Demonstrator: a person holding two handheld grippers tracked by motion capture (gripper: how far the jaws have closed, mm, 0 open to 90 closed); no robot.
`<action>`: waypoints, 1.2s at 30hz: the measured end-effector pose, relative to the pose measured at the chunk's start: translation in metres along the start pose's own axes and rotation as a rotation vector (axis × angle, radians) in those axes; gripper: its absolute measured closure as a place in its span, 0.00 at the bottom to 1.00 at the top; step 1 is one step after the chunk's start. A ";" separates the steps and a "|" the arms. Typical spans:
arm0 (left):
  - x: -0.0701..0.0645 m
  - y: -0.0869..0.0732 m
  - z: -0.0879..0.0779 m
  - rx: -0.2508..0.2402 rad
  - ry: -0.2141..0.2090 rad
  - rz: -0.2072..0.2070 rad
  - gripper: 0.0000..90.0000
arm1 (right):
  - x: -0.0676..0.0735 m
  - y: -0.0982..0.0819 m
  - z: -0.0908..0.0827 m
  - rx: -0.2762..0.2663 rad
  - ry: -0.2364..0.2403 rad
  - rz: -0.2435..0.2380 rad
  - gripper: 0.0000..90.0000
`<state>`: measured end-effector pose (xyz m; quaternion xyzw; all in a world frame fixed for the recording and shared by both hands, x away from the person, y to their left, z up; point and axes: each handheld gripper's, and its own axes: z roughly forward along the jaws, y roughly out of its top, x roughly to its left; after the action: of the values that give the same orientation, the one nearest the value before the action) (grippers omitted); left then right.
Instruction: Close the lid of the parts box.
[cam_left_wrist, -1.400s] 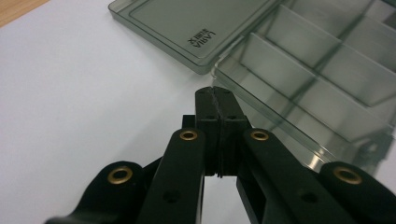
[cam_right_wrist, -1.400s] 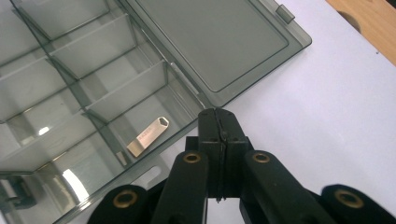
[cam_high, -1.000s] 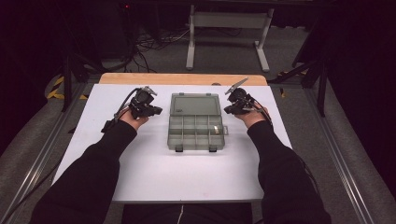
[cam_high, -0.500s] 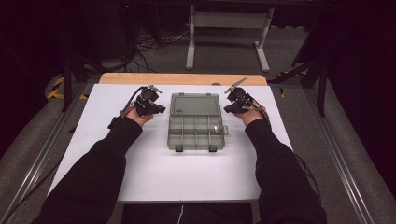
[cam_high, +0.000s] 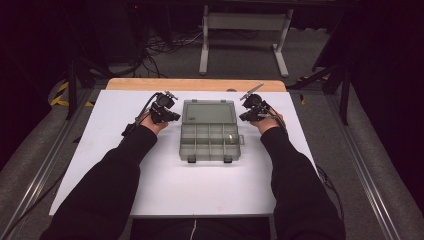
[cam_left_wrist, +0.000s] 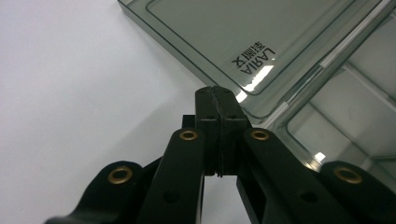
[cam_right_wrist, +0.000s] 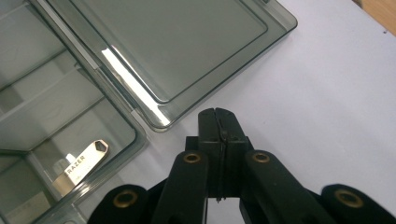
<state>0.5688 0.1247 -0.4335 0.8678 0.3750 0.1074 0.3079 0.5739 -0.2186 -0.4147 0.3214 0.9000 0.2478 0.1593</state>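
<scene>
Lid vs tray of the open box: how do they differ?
The lid lies flat on the far side; the tray sits nearer the person. The lid is one smooth panel with printed lettering; the tray is split into compartments. The lid holds nothing; one tray compartment holds a small metal piece. Both are smoky clear plastic, joined along one edge.

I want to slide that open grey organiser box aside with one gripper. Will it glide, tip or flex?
The organiser box lies flat and low with its lid folded open, so tipping seems unlikely. Its thin see-through plastic and nearly bare compartments suggest it is light and would glide on the smooth white table. The hinged lid may flex if pushed alone.
</scene>
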 end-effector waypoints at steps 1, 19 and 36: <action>0.001 0.000 0.002 0.001 0.004 -0.004 1.00 | -0.001 0.000 0.001 0.004 0.001 -0.003 1.00; 0.004 -0.002 0.023 0.022 0.000 -0.031 1.00 | -0.004 -0.003 0.019 0.024 0.016 0.026 1.00; 0.004 -0.002 0.024 0.016 0.004 -0.030 1.00 | -0.002 -0.001 0.028 0.037 0.021 0.013 1.00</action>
<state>0.5802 0.1178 -0.4539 0.8644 0.3894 0.1014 0.3016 0.5867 -0.2111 -0.4379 0.3276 0.9039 0.2353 0.1422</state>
